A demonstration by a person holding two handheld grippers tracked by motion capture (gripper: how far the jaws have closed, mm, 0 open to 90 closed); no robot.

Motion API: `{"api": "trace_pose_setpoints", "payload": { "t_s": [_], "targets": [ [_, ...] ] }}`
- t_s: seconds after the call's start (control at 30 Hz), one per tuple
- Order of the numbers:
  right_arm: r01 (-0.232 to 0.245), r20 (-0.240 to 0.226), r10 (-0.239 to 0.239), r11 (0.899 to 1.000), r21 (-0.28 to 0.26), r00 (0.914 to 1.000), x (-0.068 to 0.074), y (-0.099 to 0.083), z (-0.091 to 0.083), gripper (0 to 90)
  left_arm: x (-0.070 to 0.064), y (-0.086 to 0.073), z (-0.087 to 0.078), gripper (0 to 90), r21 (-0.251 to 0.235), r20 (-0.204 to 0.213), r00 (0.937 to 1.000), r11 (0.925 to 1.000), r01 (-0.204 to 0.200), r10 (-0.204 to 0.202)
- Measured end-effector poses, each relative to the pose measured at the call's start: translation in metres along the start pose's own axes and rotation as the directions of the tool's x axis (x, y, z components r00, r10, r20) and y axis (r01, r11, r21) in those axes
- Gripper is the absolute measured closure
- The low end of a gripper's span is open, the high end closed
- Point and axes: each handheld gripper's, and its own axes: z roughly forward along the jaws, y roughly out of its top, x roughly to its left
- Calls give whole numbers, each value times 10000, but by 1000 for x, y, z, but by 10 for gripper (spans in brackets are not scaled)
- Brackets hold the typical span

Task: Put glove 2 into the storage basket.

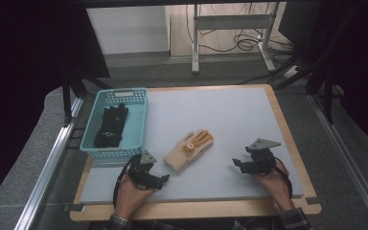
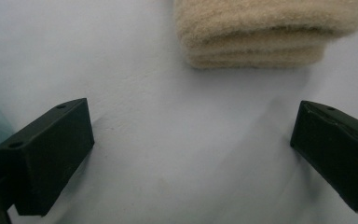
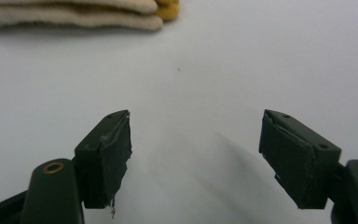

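A cream knit glove (image 1: 189, 149) with orange fingertips lies flat near the middle of the grey mat (image 1: 220, 115). A black glove (image 1: 111, 125) lies inside the light blue basket (image 1: 139, 120) at the left. My left gripper (image 1: 162, 179) rests low on the mat just below and left of the cream glove's cuff (image 2: 261, 37), open with nothing between its jaws. At the right my right gripper (image 1: 237, 164) is also open and empty, pointing left toward the cream glove (image 3: 74, 14), which lies some way off.
The mat covers a wooden tabletop (image 1: 196, 209) whose edge shows at the front. Behind the table stand a metal frame (image 1: 232, 21) and loose cables (image 1: 244, 43) on the floor. A rail (image 1: 48, 167) runs along the left side.
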Motion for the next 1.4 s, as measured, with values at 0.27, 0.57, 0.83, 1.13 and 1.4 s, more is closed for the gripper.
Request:
{"api": "trace_pose_setpoints", "payload": {
  "t_s": [0.27, 0.57, 0.83, 1.13, 1.4],
  "targets": [
    [-78, 245, 69, 9992, 391, 9997, -5, -10, 5, 188, 0, 0, 0, 0, 4, -5, 10000, 10000, -10, 10],
    [-356, 309, 345, 9987, 370, 9989, -7, -12, 7, 154, 0, 0, 0, 0, 12, 2, 10000, 10000, -8, 8],
    [-350, 339, 338, 9988, 349, 9989, -7, -12, 7, 151, 0, 0, 0, 0, 21, 14, 10000, 10000, 0, 0],
    [-358, 383, 345, 9988, 346, 9987, -7, -12, 7, 146, -2, 0, -2, 14, -18, -26, 9999, 9999, -141, 141],
    [-355, 385, 342, 9988, 349, 9987, -7, -12, 7, 146, -8, 9, -6, 13, -3, 497, 9983, 9996, -293, 293]
  ]
}}
